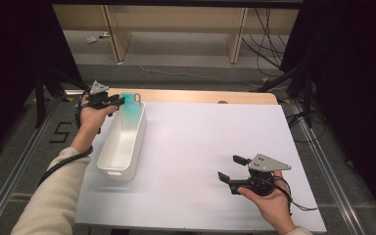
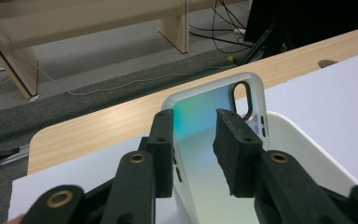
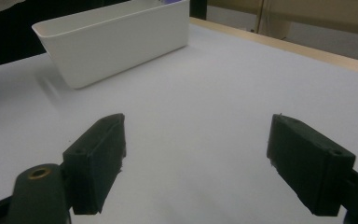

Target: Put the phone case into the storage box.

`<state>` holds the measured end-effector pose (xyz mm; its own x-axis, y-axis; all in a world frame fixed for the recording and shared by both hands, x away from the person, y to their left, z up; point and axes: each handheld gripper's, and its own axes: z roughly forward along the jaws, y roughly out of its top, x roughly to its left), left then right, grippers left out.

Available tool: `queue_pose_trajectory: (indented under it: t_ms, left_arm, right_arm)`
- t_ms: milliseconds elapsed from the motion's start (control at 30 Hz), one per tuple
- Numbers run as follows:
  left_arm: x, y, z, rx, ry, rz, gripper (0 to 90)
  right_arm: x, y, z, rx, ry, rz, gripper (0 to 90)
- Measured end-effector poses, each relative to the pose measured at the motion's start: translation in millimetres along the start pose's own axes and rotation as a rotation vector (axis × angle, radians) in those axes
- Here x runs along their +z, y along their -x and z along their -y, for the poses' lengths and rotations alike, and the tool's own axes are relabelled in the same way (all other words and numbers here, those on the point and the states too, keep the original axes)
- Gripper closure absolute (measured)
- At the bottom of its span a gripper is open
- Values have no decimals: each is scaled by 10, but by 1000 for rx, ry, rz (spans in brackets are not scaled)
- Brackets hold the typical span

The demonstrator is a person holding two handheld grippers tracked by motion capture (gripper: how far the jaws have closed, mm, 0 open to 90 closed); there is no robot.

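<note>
L gripper (image 2: 193,154) has its jaws set either side of a phone case (image 2: 205,140) (teal-tinted, camera cutout up); whether the pads actually pinch it I can't tell. The case stands on end at the far end of a white bin (image 1: 122,142), near the worktop's far left corner, leaning on the bin's far wall. Judging by this, the drop-in is nearly done; letting go and pulling clear are left. R gripper (image 1: 235,169) idles with jaws spread wide and empty, near the front right corner. Worktop (image 1: 215,147): white sheet over a wood top w/ strip showing at the far edge. Beyond: grey floor, wooden shelf legs, loose cables, dark curtains at both sides.
</note>
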<state>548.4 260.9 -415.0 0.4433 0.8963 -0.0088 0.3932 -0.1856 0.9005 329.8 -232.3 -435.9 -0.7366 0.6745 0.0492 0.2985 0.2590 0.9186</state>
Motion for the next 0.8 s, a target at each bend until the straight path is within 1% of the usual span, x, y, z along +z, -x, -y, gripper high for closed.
queue_pose_trajectory:
  t_ms: [67,100,167,200,233,267,300,367,533,567,600,633,667,733,767,800]
  left_arm:
    - [-4,3,-3,-4,-4,-12,720]
    - [-7,5,-5,-9,-5,-16,743]
    - [-10,14,-8,-12,-5,-22,774]
    - [-12,18,-10,-13,-4,-26,791]
    - [-13,22,-12,-16,-2,-25,811]
    - [-11,27,-16,-15,-4,-19,832]
    - [-4,34,-17,-17,-6,-13,844]
    - [12,36,-21,-16,-13,-8,873]
    - [49,37,-25,-28,-29,-14,895]
    - [55,39,-24,-26,-31,-16,895]
    - [60,40,-24,-27,-34,-20,895]
    - [64,38,-25,-31,-41,-22,895]
    - [62,28,-25,-21,-54,-26,895]
    - [79,29,-21,-32,-50,-30,895]
    - [85,29,-20,-29,-52,-34,894]
    - [87,30,-22,-25,-53,-37,894]
  right_arm:
    - [-1,2,1,1,0,1,208]
    - [13,3,6,3,15,-6,208]
    - [11,0,6,7,10,-10,208]
    - [11,2,6,1,12,-6,207]
    - [-1,2,2,-1,-2,0,208]
    - [-1,2,2,-1,-2,-1,208]
    - [12,3,6,1,13,-6,208]
    - [-1,2,1,1,-2,0,207]
    - [-4,3,2,-1,-1,-1,207]
    - [2,0,2,12,6,-12,207]
    - [2,2,2,12,7,-12,207]
    - [2,-5,4,28,-4,-21,207]
    - [9,-3,9,22,3,-21,207]
    - [9,-5,7,23,3,-21,207]
    - [1,-1,2,17,2,-17,207]
    - [9,-6,7,24,3,-22,206]
